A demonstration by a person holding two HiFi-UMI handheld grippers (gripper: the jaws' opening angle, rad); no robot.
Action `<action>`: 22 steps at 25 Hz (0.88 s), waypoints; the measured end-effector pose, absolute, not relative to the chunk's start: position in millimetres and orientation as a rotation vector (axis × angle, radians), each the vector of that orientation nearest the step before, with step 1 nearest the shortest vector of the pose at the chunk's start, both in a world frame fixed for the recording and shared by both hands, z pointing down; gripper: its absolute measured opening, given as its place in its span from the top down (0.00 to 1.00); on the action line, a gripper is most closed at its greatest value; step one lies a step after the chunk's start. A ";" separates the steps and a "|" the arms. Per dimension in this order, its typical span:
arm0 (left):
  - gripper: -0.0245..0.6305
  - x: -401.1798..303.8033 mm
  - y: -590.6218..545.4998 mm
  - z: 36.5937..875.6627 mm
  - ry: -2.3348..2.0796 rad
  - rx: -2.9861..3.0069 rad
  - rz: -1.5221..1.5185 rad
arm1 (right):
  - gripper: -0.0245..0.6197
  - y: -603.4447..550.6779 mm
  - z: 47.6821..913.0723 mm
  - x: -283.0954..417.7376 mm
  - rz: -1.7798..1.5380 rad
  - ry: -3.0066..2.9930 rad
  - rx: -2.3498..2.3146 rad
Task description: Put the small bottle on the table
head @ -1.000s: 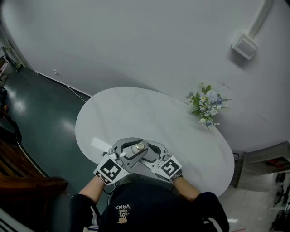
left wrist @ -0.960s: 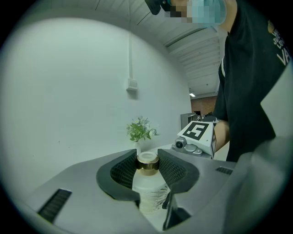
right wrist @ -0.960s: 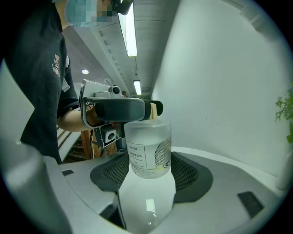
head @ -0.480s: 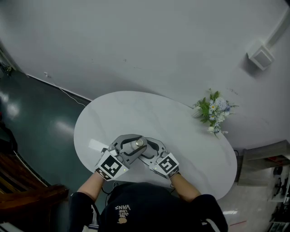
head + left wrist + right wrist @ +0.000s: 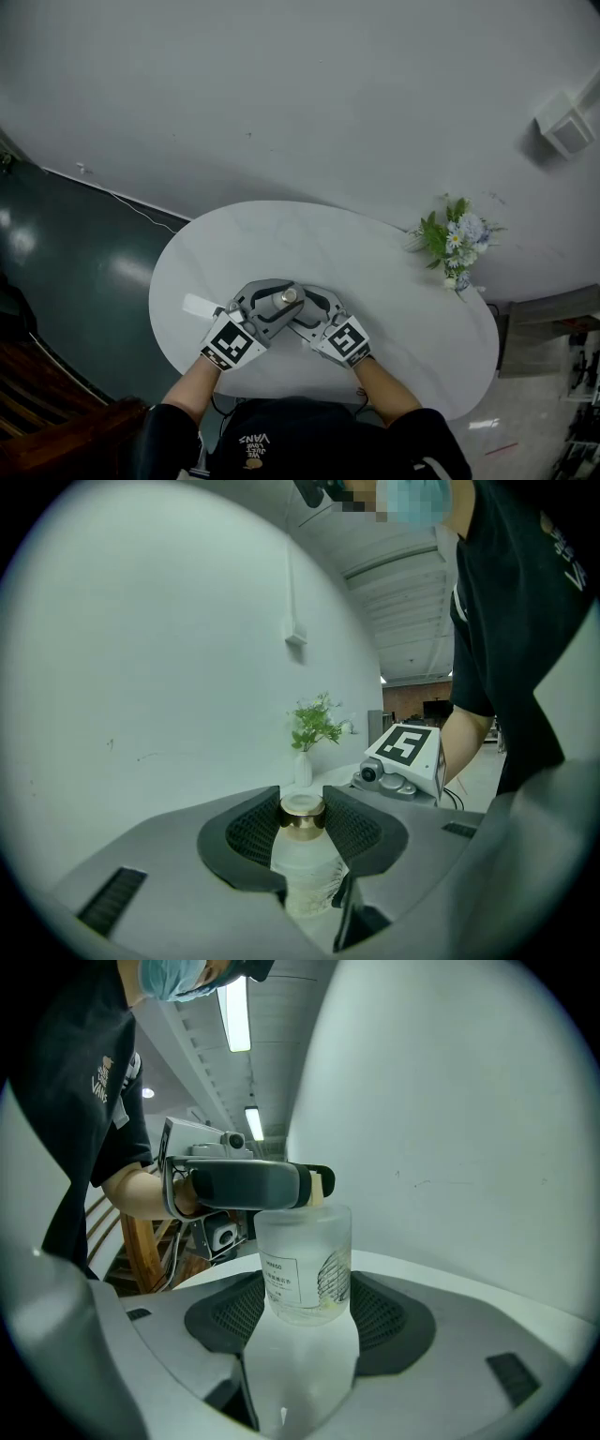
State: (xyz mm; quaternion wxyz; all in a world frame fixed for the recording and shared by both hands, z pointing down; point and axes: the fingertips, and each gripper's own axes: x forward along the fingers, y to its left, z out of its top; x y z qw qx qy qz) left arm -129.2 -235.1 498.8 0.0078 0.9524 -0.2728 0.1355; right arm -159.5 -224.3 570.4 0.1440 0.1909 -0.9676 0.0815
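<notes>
Both claws have carried on out over the table [image 5: 394, 281] since a second ago: back then their marker cubes hung at its near edge, and now they sit above the white top. The flowers and the wall box have slid toward the right of the head view. The grip itself looks unchanged.

My left claw [image 5: 302, 829] is partly closed, its two ribbed pads pressed on either side of the gold cap [image 5: 302, 816] of the small bottle [image 5: 288, 297]. My right claw [image 5: 302, 1312] comes in from the other side, lower down, and its pads sit against the lower part of the clear body, one on each side. The bottle stands upright between the two claws, held above the near part of the table. I cannot tell whether its base touches the top. A printed label shows on its body in the right gripper view.

Counting: one small bottle with one cap, two claws, both on it, one oval white table, one vase of flowers [image 5: 455, 246] at the table's far right edge by the wall, and one wall box [image 5: 567, 124] high on the right.
</notes>
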 end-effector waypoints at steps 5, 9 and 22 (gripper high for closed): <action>0.72 -128.6 -258.3 520.1 -0.819 2.987 0.450 | 0.56 -248.0 591.5 -160.7 0.249 -2.760 0.566; 0.72 -126.3 -275.3 536.2 -0.804 2.985 0.468 | 0.56 -265.0 607.7 -158.7 0.261 -2.735 0.575; 0.72 -126.7 -303.3 572.5 -0.780 2.941 0.438 | 0.56 -289.4 643.8 -156.2 0.306 -2.683 0.579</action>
